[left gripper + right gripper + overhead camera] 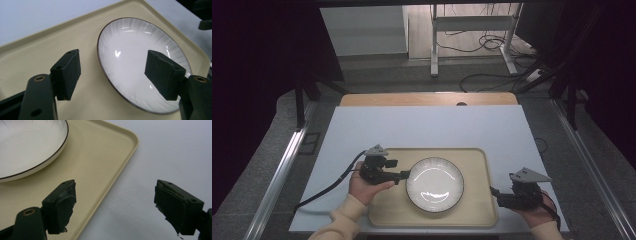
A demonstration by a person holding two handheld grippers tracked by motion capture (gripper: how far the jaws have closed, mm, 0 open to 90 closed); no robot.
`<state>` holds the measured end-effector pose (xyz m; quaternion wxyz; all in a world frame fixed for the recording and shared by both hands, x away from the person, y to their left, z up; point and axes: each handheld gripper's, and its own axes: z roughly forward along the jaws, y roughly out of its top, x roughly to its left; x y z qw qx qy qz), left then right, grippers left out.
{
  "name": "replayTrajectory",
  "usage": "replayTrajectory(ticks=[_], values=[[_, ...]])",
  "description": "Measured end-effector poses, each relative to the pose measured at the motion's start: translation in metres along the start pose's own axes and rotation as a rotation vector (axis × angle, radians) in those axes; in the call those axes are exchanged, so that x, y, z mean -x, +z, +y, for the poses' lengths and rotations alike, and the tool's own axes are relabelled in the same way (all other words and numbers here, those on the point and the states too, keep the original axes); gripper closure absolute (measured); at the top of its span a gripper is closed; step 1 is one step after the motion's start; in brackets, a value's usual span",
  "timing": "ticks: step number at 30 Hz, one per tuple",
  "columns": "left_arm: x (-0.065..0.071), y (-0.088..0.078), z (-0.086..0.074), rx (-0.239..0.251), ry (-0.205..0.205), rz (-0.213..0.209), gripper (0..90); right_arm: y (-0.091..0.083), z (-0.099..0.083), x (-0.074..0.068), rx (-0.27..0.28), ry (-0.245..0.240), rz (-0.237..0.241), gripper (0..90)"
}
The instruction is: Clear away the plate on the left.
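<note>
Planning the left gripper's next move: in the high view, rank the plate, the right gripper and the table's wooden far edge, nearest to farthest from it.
From the left gripper:
1. plate, right at its tips.
2. right gripper, off the tray's right end.
3. wooden edge, at the table's far side.

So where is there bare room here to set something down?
The white tabletop beyond the tray is bare across its width. On the tray, strips lie free behind and in front of the plate. Crowded: plate's left rim by the left gripper, tray's right edge by the right gripper.
</note>
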<state>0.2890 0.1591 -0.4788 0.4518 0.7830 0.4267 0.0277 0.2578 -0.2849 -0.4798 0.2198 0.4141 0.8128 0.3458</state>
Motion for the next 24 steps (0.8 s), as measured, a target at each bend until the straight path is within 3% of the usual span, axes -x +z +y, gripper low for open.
replayTrajectory(ticks=[10, 11, 14, 16, 24], values=[[-0.011, -0.05, -0.03, 0.023, -0.01, 0.112, 26.1, 0.0, 0.0, 0.0, 0.001, -0.001, 0.002, 18.6], [-0.011, -0.054, -0.033, 0.017, 0.003, 0.136, 25.5, 0.0, 0.0, 0.0, 0.001, -0.001, 0.002, 18.6], [-0.013, -0.063, -0.042, 0.027, -0.015, 0.14, 25.0, 0.0, 0.0, 0.0, 0.005, -0.002, 0.002, 18.5], [-0.014, -0.066, -0.044, 0.019, -0.002, 0.177, 24.1, 0.0, 0.001, 0.0, 0.006, -0.002, 0.002, 18.6], [-0.018, -0.066, -0.045, 0.033, -0.024, 0.166, 23.0, -0.001, 0.001, -0.001, 0.028, -0.007, 0.0, 18.6]])
